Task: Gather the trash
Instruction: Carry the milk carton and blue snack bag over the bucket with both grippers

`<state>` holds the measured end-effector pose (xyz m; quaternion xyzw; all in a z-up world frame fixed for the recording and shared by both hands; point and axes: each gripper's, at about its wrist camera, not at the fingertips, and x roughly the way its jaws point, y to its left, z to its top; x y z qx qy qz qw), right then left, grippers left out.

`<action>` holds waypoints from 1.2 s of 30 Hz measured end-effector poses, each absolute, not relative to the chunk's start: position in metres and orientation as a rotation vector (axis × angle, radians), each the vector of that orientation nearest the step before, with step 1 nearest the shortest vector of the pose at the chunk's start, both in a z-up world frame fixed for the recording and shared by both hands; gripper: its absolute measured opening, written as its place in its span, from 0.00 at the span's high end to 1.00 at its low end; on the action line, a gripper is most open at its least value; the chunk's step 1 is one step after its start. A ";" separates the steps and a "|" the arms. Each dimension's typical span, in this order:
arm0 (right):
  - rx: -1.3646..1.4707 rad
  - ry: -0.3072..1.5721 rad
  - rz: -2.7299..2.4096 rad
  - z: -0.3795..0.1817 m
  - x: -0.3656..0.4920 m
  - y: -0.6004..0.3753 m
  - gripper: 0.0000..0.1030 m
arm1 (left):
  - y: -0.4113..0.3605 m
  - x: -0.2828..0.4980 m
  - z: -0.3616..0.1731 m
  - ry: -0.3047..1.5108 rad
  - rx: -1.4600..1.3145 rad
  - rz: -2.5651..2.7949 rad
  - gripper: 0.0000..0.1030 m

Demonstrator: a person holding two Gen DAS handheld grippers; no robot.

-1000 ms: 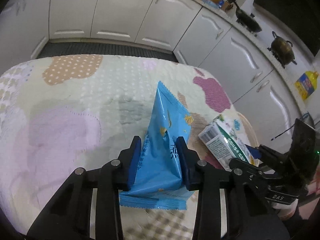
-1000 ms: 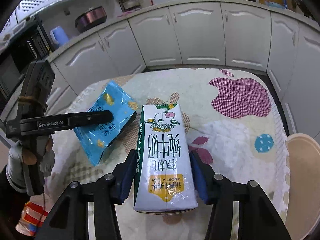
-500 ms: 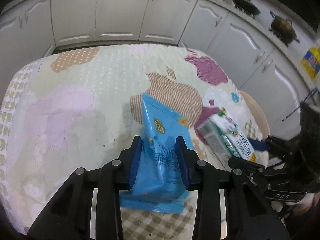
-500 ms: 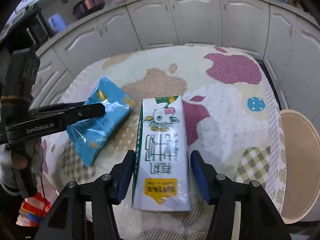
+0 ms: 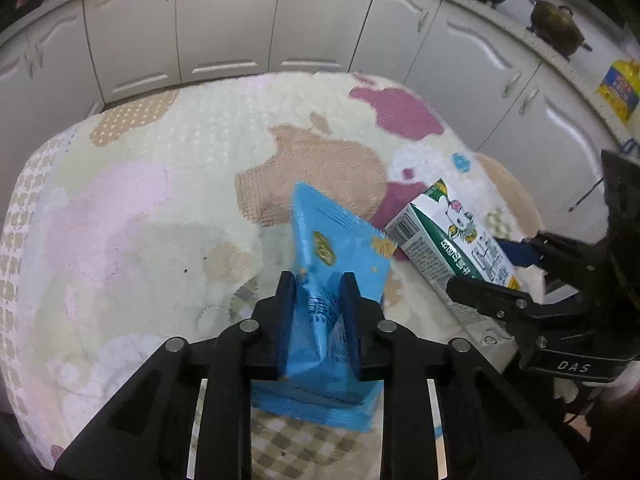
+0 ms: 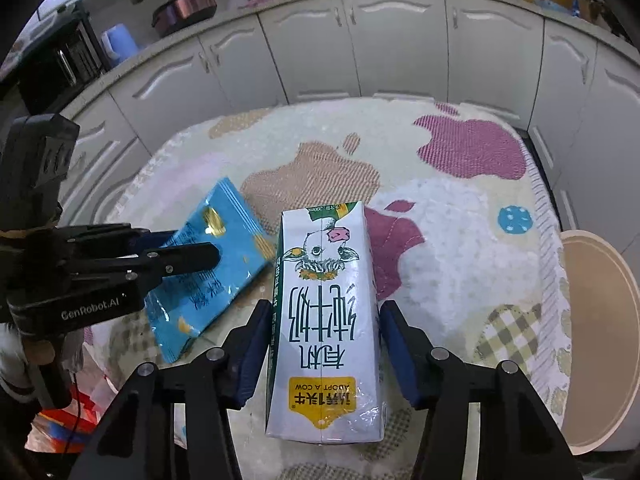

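Note:
A blue snack bag (image 5: 336, 240) lies on the table's patterned cloth (image 5: 160, 200). My left gripper (image 5: 317, 282) is closing on its near end, and the pads pinch and crease the foil. From the right wrist the same bag (image 6: 224, 240) shows with the left gripper (image 6: 200, 252) clamped across it. A white-and-green milk carton (image 6: 328, 320) lies flat on the cloth between the pads of my right gripper (image 6: 326, 308). Those jaws are closing; the pads stand close to the carton's sides with a thin gap on the right. The carton (image 5: 448, 232) and right gripper (image 5: 484, 268) also show at the right of the left wrist view.
White kitchen cabinets (image 5: 224, 20) curve around behind the table. A round beige stool seat (image 6: 600, 320) stands off the table's right edge. A red-and-white plastic bag (image 6: 52, 424) sits low at the left, below the table edge. Pots stand on the counter (image 5: 556, 24).
The left pads have come closer together and now crease the blue bag, which has tipped down onto the cloth. The right jaws widened a little around the carton, then narrowed again.

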<state>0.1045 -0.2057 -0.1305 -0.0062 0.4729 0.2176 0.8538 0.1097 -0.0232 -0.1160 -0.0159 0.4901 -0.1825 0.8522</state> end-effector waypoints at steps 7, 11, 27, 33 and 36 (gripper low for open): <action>0.038 0.936 0.449 -0.111 0.089 -0.225 0.49 | -0.041 0.100 -0.098 0.969 -0.026 -0.417 0.86; 0.063 0.911 0.432 -0.103 0.082 -0.237 0.49 | -0.051 0.098 -0.092 0.946 -0.021 -0.430 0.93; 0.129 0.873 0.378 -0.093 0.070 -0.273 0.50 | -0.078 0.093 -0.079 0.914 -0.002 -0.472 0.94; 0.147 0.854 0.360 -0.087 0.069 -0.283 0.50 | -0.087 0.093 -0.068 0.885 0.000 -0.479 0.94; 0.154 0.847 0.347 -0.085 0.068 -0.290 0.50 | -0.096 0.095 -0.064 0.876 0.002 -0.493 0.94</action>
